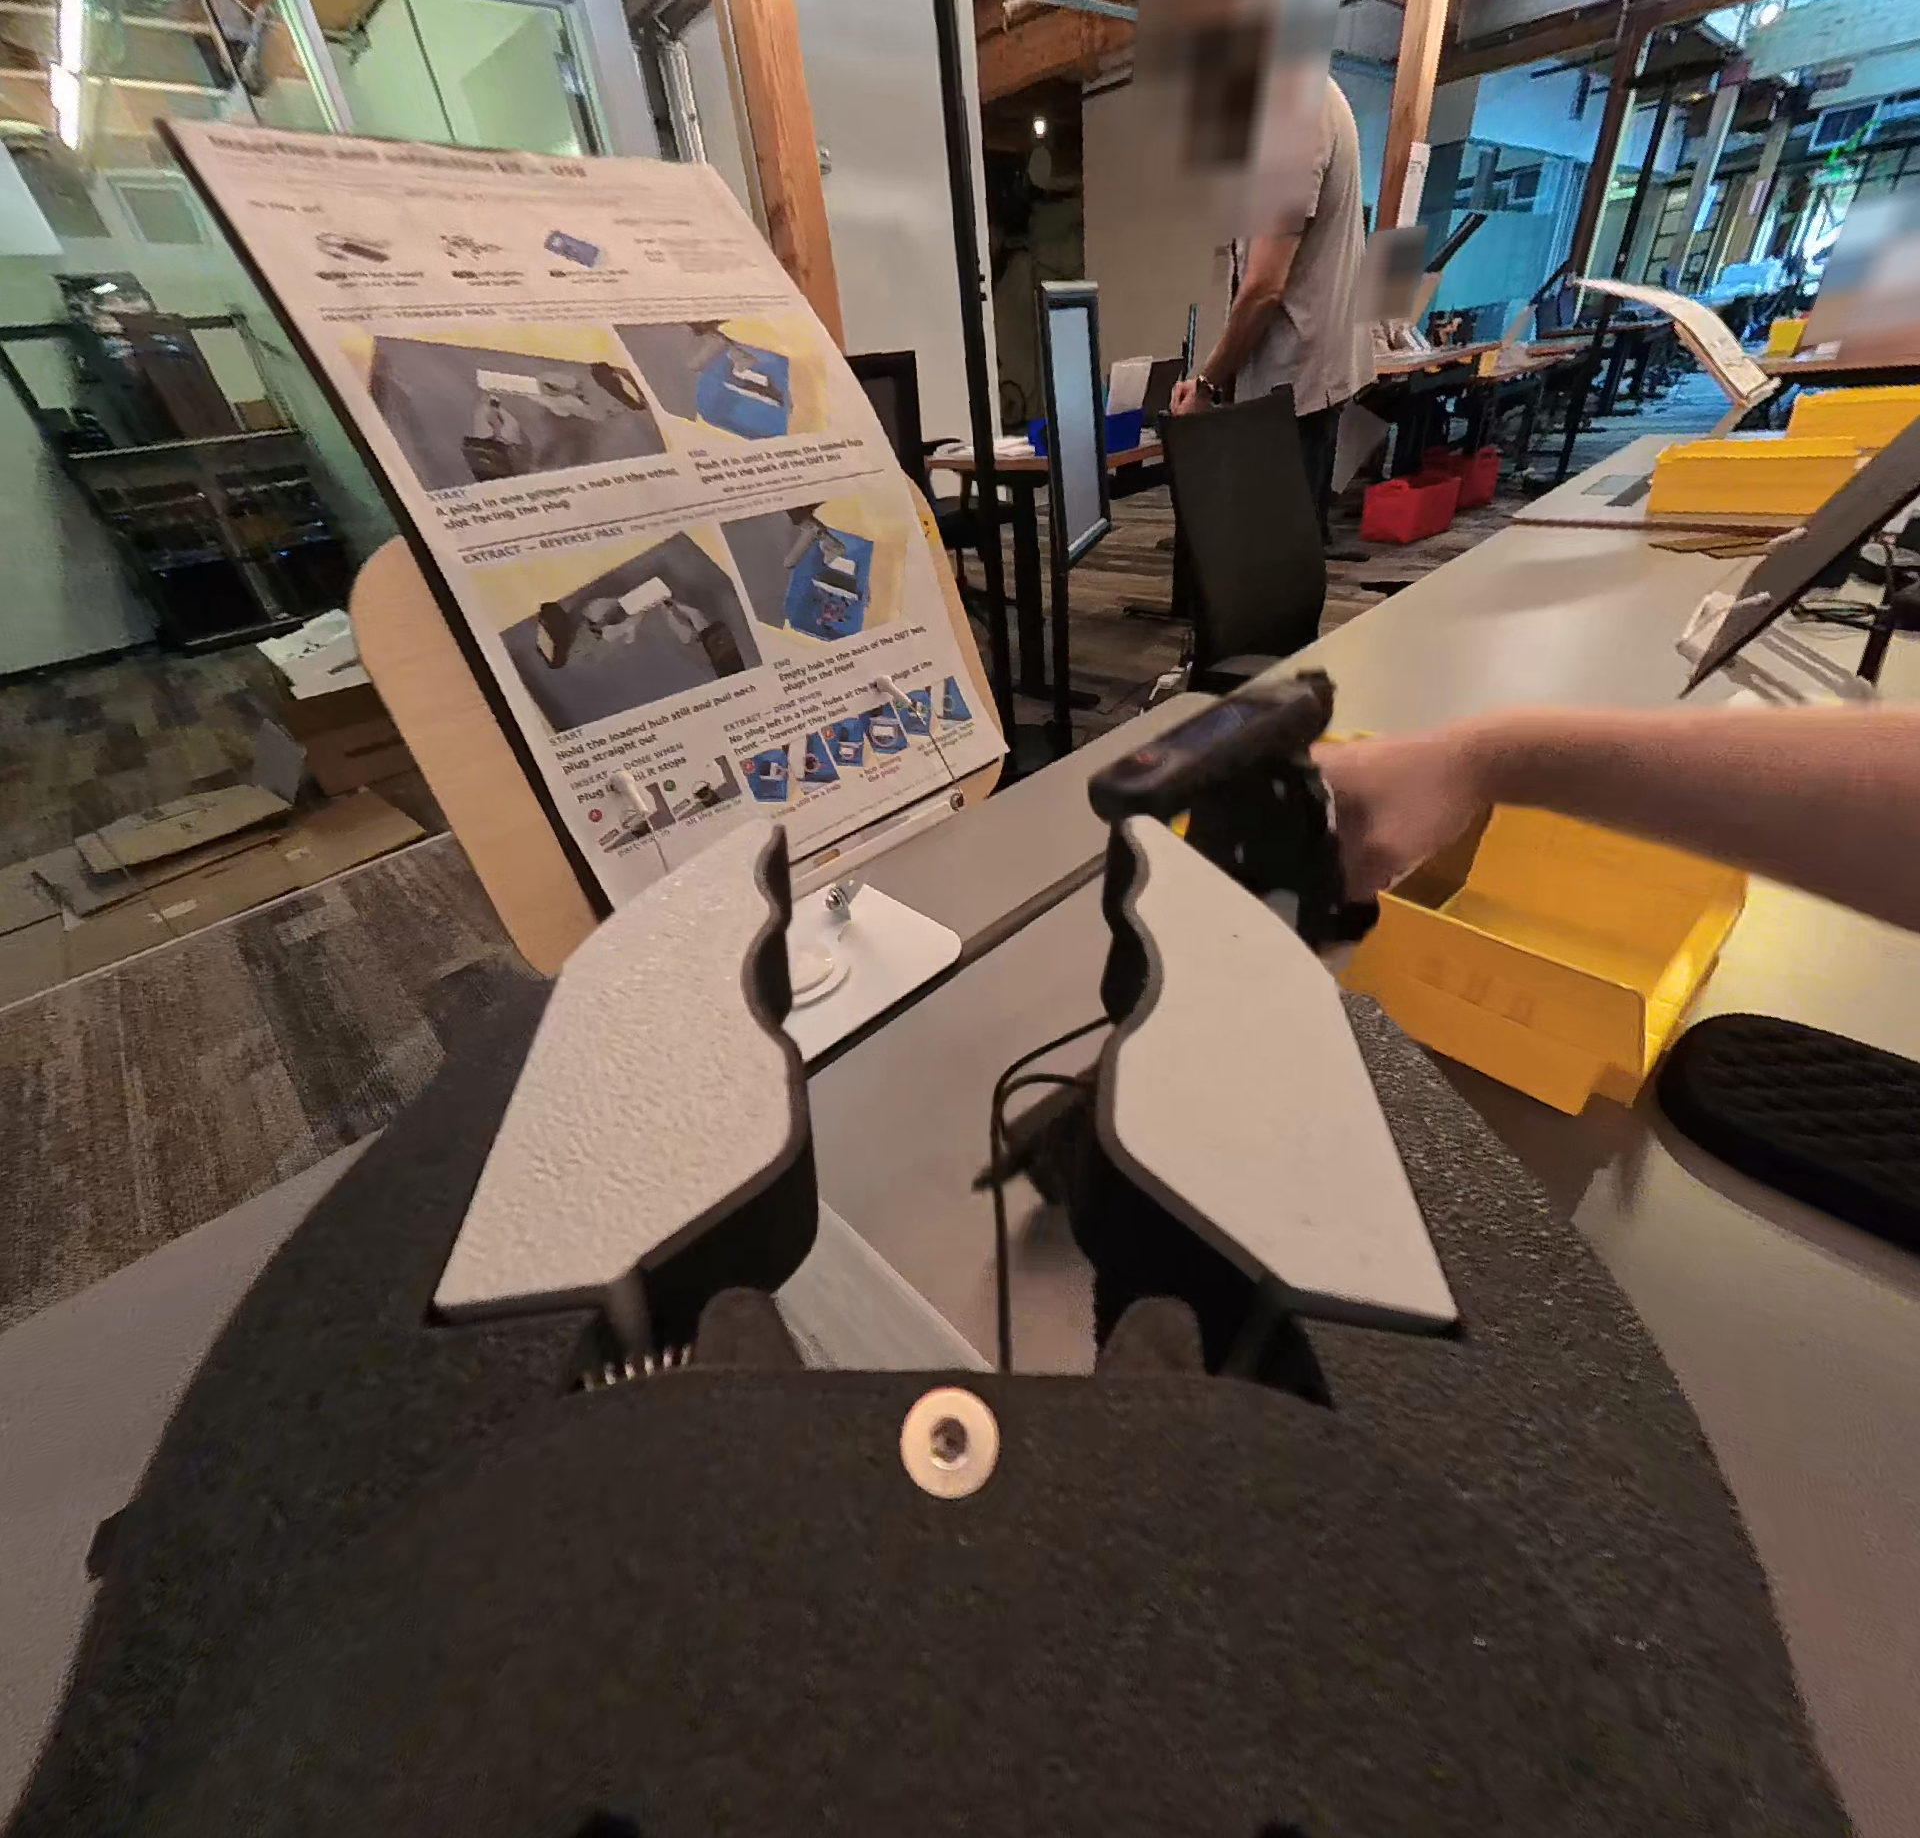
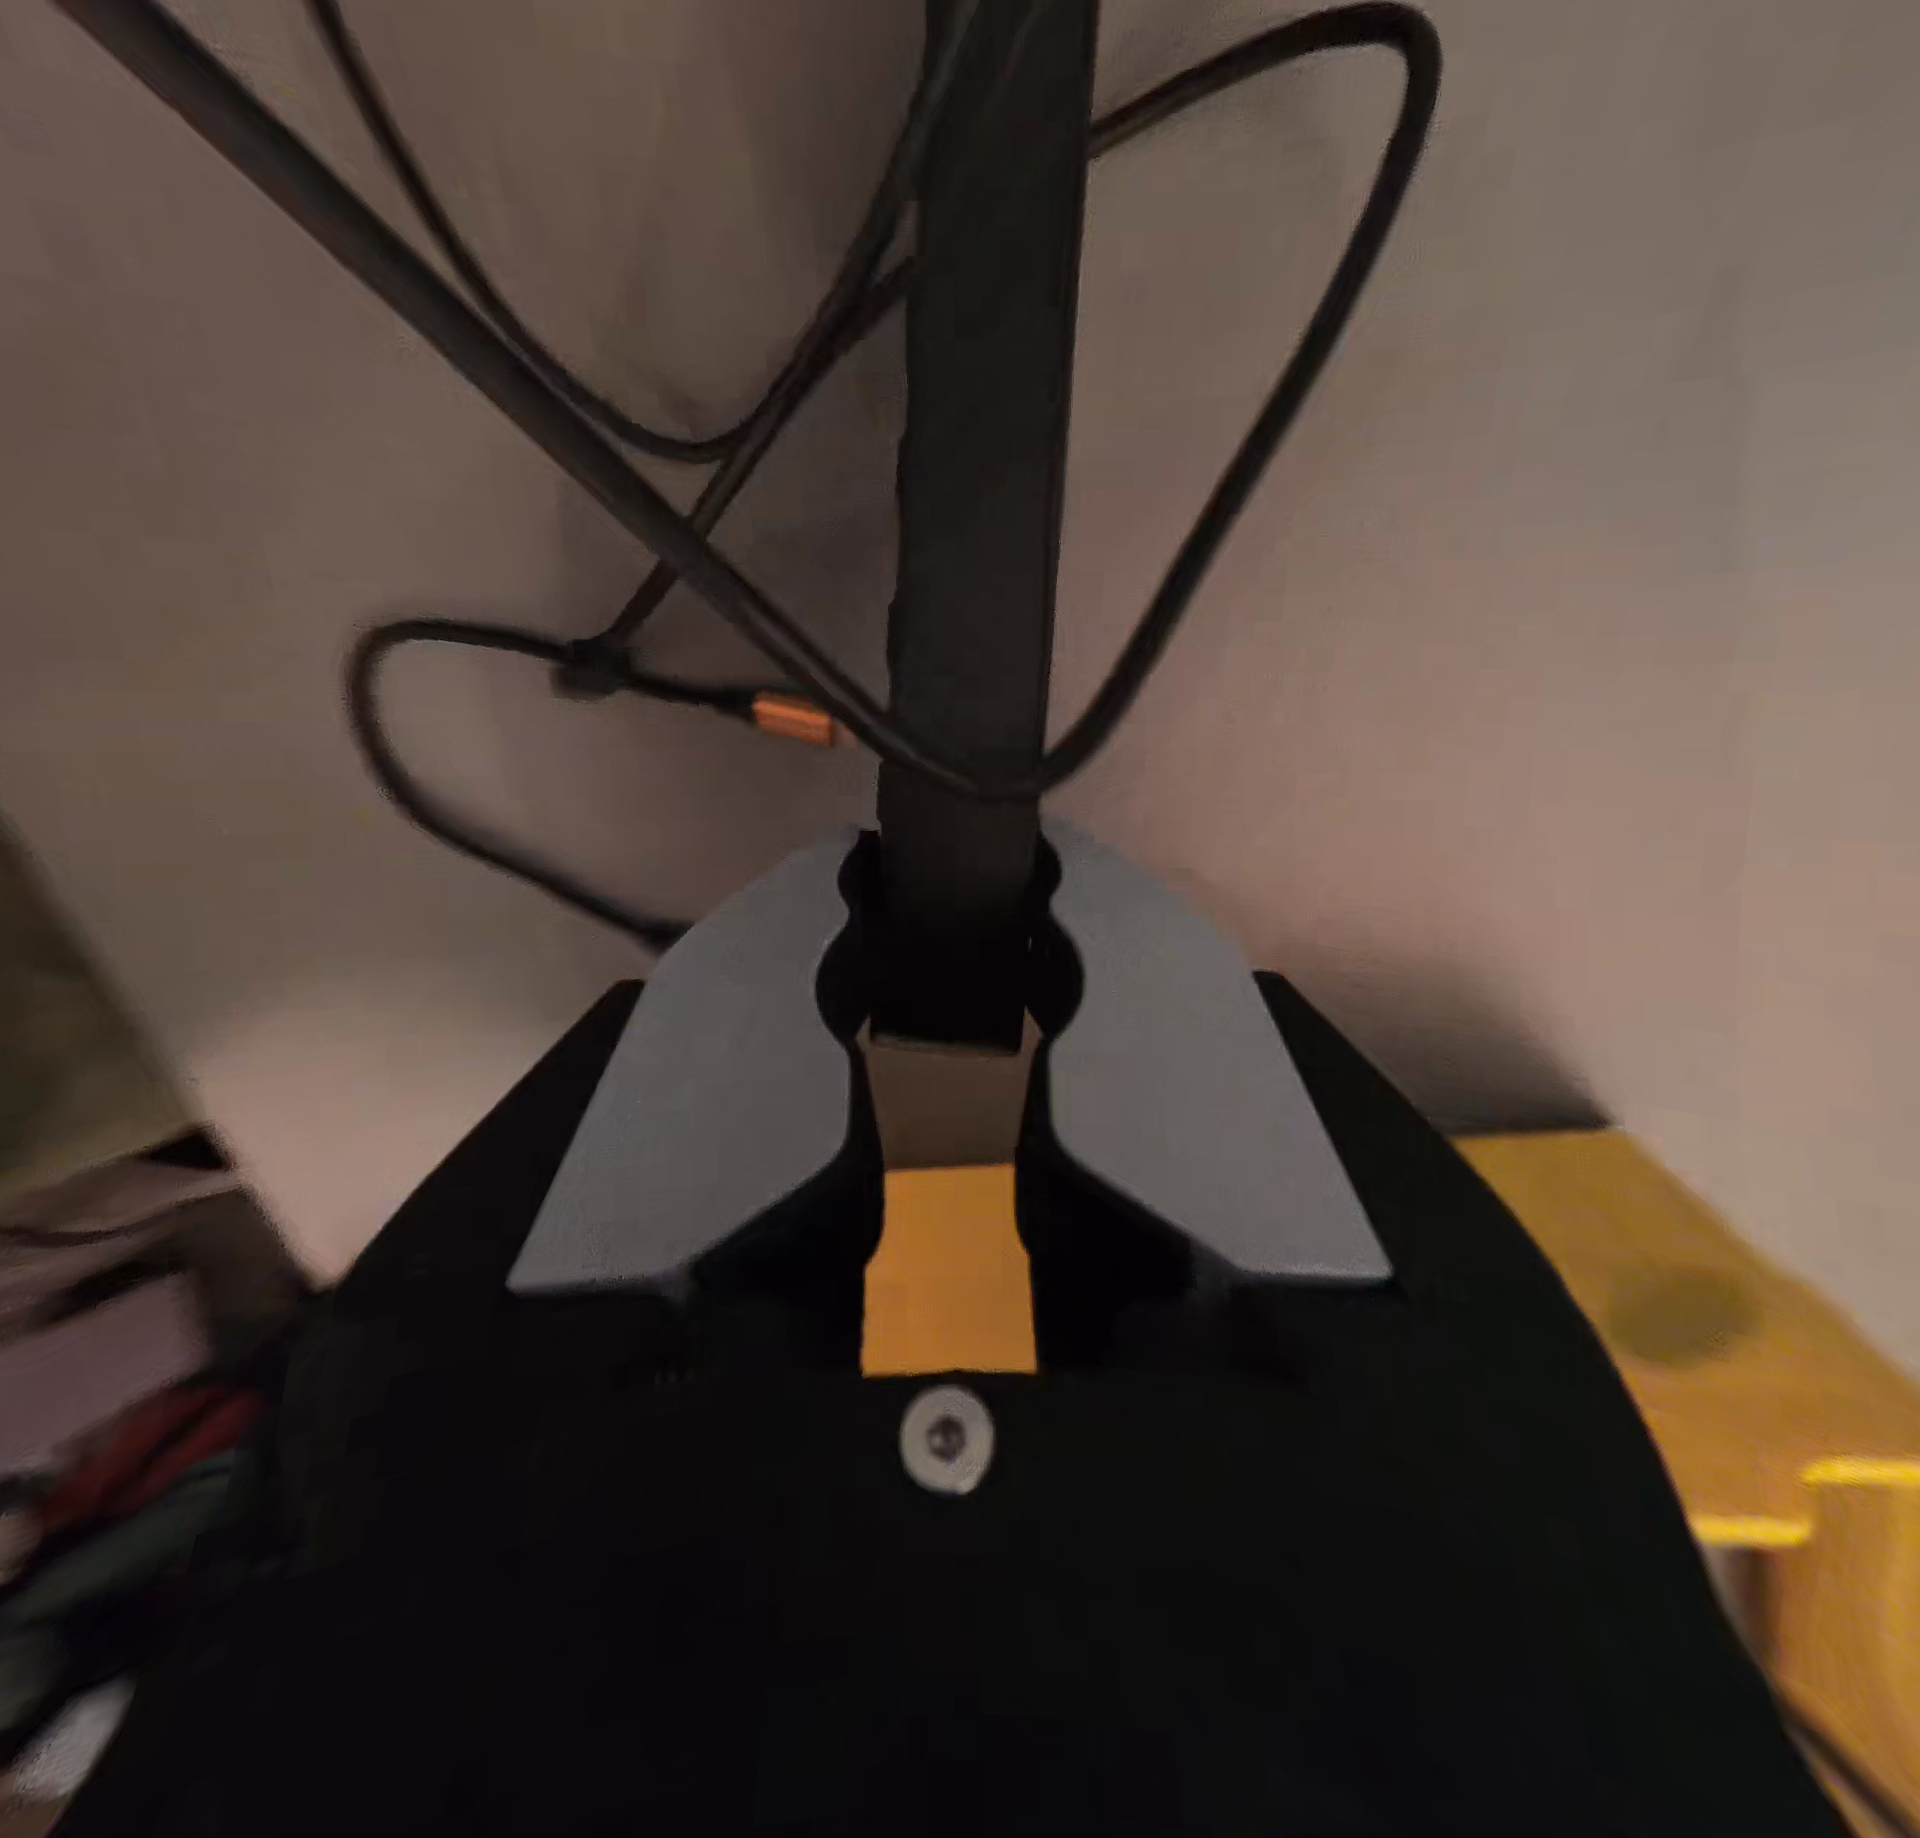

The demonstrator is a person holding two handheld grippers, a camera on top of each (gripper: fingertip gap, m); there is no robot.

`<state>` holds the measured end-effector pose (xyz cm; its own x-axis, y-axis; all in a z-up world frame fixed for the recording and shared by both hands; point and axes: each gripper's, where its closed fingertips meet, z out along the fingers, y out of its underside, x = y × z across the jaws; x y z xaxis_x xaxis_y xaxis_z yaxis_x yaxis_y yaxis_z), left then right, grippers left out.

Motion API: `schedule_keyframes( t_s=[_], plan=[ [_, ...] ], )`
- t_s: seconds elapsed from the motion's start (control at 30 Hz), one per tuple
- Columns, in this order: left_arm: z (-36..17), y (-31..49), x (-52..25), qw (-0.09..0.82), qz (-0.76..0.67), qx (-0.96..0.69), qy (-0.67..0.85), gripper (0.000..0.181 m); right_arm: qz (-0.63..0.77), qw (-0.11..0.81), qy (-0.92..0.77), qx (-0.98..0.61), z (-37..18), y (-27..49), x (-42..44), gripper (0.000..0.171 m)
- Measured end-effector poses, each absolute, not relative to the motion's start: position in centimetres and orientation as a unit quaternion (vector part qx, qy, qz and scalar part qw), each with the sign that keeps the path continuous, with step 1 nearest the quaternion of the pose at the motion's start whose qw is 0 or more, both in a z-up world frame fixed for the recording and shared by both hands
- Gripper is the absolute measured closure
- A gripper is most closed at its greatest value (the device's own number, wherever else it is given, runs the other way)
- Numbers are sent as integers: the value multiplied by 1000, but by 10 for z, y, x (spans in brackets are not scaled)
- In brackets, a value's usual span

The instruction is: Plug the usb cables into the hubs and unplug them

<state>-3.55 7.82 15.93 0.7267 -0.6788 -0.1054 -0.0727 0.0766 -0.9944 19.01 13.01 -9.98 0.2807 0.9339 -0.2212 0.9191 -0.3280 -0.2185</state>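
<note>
Two grippers are at work over the grey table (image 1: pixel 1558 583): the left gripper (image 1: pixel 940 947) hangs wide open and empty above its near edge, while the right gripper (image 2: pixel 951 941) is clamped on a long black hub (image 2: pixel 987 438). Loose usb cables (image 2: pixel 1247 541) trail across the table beyond the hub, one orange-tipped plug (image 2: pixel 792 718) lying just left of it. Fetching looks like the step in hand, I'd say; next the open claw must close on that plug and line it up with a port.

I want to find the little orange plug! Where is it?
In the right wrist view, the orange plug lies on the table, just left of the black hub held by the right gripper, among black cables.
</note>
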Motion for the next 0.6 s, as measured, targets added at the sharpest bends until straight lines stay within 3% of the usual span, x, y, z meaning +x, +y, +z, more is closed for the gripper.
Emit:
schedule_keyframes(
  t_s=[0.1, 0.3, 0.47, 0.6],
  plan=[
    [152, 76, -21, 657, -219, -650, 313, 125, 199, -39, -489, -848, -78, 124, 206, 144],
    [106, 74, 28, 552, -260, -711, 349, 133, 273, -66, -313, -907, -41, 112, 210, 144],
    [74, 86, 65, 504, -289, -735, 349, 126, 473, -20, -183, -861, -6, 83, 170, 145],
    [75, 97, 71, 493, -366, -737, 283, 129, 574, 91, -192, -791, 21, 65, 151, 145]
  ],
)
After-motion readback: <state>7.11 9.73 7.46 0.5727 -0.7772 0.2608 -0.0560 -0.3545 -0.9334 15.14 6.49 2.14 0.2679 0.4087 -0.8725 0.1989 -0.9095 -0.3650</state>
